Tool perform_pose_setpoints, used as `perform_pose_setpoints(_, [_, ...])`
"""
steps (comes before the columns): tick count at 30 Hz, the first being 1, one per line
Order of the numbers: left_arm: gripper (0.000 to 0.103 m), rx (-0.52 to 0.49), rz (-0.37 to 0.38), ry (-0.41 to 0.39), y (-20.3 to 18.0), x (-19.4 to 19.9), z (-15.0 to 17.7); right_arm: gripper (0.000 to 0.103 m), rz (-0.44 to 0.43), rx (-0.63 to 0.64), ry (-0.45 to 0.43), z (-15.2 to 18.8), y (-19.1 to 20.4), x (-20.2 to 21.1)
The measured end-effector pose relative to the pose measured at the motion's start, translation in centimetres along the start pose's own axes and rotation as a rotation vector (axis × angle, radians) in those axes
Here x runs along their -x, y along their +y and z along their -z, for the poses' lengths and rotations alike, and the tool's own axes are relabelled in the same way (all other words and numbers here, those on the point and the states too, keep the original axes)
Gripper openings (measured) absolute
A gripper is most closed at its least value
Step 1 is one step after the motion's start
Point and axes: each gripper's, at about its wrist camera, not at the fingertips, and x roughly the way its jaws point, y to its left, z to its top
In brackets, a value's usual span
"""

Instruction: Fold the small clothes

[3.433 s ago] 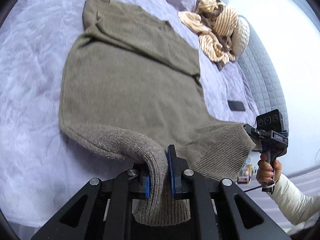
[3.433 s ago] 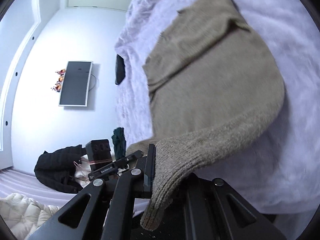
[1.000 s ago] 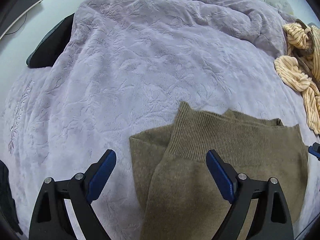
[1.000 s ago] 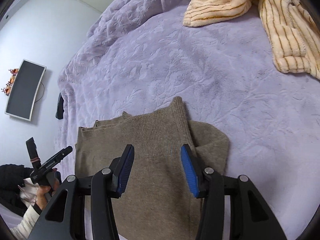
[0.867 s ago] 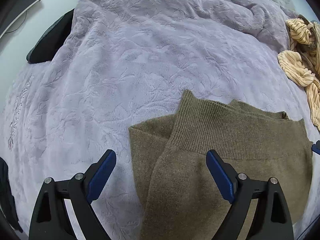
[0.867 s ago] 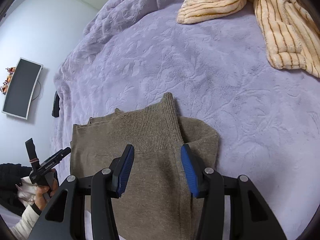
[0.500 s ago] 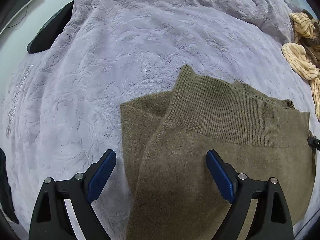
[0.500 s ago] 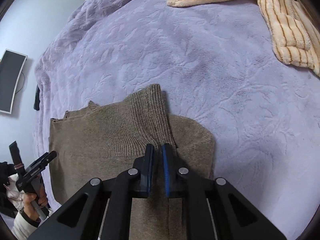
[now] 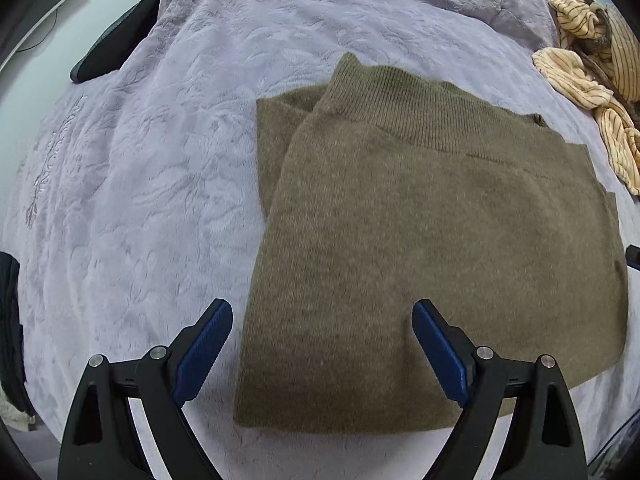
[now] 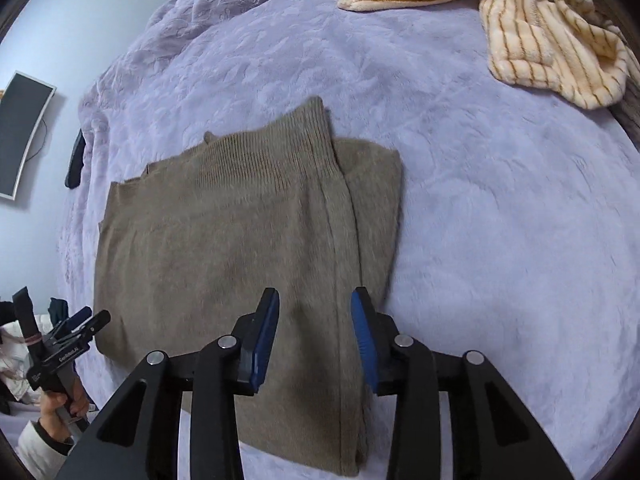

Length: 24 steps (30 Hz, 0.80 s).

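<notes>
the olive-brown knit sweater (image 9: 432, 240) lies flat on the lilac bedspread (image 9: 168, 168), already doubled over so that its ribbed hem band (image 9: 424, 108) sits at the far edge and a narrower folded layer shows along one side. the left claw (image 9: 322, 344) hangs over the near edge with its blue pads spread wide, one over the bedspread and one over the knit, gripping nothing. the right claw (image 10: 315, 336) hovers above the other side of the sweater, over the long crease where the side layer is tucked; its jaws are opening, with fabric below the gap but no pad pressing on it. in the right wrist view the person's left hand (image 10: 60, 404) shows at the lower left, holding its tool by the handle. a striped cream garment (image 10: 540, 28) waits in a heap near the far side of the bed, well apart from the sweater. this looks like the pause between folds: one fold is laid and released, and the piece is still a wide rectangle. the next move would likely call for both claws to pinch matching corners on one edge, taking all layers at once, and carry them across evenly so the tucked side does not slip out.
</notes>
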Motion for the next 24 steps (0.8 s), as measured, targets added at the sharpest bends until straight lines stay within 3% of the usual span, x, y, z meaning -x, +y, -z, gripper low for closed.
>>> perform_pose_setpoints(4, [0.092,0.034,-0.004,0.045,1.0,-1.3,1.8,0.041,0.036,-0.056,0.03,4.4,-1.7,0.2])
perform_pose_setpoints(8, [0.094,0.027,0.009,0.073,1.5,-2.3,2.7,0.041,-0.08,-0.138,0.099,7.4,-3.4,-0.9])
perform_pose_setpoints(10, [0.094,0.024,0.016,0.08,1.5,-2.6,2.9,0.036,-0.116,-0.149,0.101,8.1,-3.6,-1.2])
perform_pose_setpoints(11, [0.094,0.028,0.018,0.079,1.6,-2.7,2.9,0.025,-0.117,-0.153,0.098,8.2,-3.6,-1.2])
perform_pose_setpoints(12, [0.094,0.03,0.019,0.08,1.5,-2.8,2.9,0.023,-0.108,-0.154,0.101,8.3,-3.6,-1.3])
perform_pose_setpoints(13, [0.103,0.029,0.014,0.086,1.5,-3.0,3.0,0.022,-0.099,-0.151,0.102,8.3,-3.5,-1.5])
perform_pose_setpoints(19, [0.103,0.016,0.023,0.129,1.4,-4.6,2.9,0.021,-0.009,-0.073,0.121,8.5,-2.4,-2.2])
perform_pose_setpoints(24, [0.103,0.021,0.025,0.144,1.8,-4.9,2.4,0.021,0.023,-0.088,0.137,8.8,-2.4,-2.0])
